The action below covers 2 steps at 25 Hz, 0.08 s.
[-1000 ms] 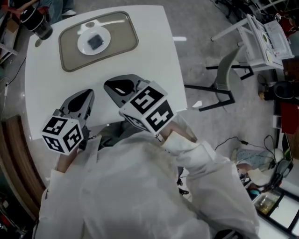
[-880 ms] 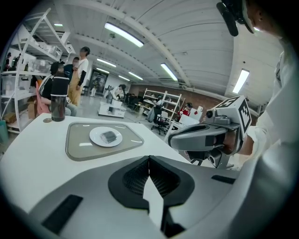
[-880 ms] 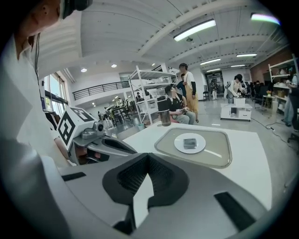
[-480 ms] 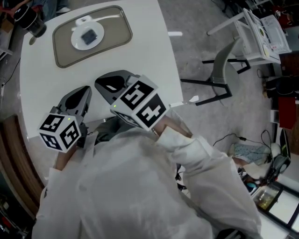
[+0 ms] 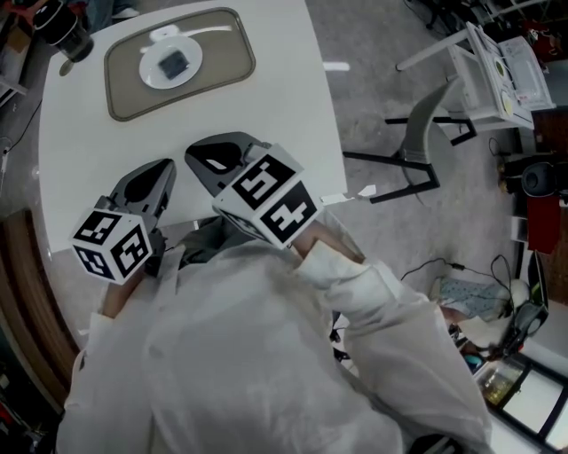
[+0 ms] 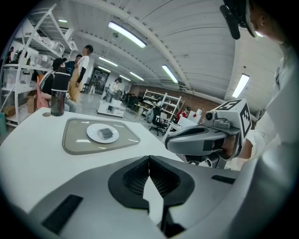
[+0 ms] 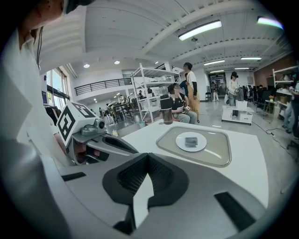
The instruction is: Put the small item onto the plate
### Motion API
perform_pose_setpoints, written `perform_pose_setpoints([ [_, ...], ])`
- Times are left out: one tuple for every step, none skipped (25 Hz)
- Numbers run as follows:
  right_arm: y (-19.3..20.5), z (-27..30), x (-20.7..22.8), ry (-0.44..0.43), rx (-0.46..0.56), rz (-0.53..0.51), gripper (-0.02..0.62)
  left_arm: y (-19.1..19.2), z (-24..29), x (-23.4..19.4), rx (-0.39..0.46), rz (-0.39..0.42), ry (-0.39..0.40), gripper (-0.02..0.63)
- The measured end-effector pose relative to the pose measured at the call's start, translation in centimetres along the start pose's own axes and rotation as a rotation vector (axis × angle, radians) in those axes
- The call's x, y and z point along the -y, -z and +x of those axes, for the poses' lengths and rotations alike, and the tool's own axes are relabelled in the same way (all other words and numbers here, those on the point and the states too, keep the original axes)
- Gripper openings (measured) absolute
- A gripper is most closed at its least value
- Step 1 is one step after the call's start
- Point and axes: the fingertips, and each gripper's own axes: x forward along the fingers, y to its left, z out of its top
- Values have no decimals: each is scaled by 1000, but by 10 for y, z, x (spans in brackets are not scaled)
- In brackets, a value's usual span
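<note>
A small dark square item (image 5: 171,62) lies on a white plate (image 5: 153,74) in the grey tray (image 5: 222,53) at the far end of the white table (image 5: 293,97). The same item (image 6: 107,134) (image 7: 190,141) rests on the plate (image 6: 95,135) (image 7: 180,142) in both gripper views. My left gripper (image 5: 151,180) and right gripper (image 5: 219,160) are held side by side over the near edge of the table, well short of the tray. Both are shut with nothing between their jaws.
A dark cup (image 5: 62,27) stands at the table's far left corner beyond the tray. A grey chair (image 5: 426,133) and a white rack (image 5: 497,71) are on the floor to the right. People stand and sit past the table (image 6: 60,81).
Both grippers have drawn slightly nearer to me and leftward; the view has shifted so the tray sits higher in the head view. Jaws stay shut.
</note>
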Motion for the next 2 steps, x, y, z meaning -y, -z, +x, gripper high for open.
perform_pose_setpoints([
  [3,-1,1,5,-3,-5,15,1,1,0,1,1,1,11],
  [5,-1,2,10,-7,-11,15,2,2,1,1,2,3,10],
])
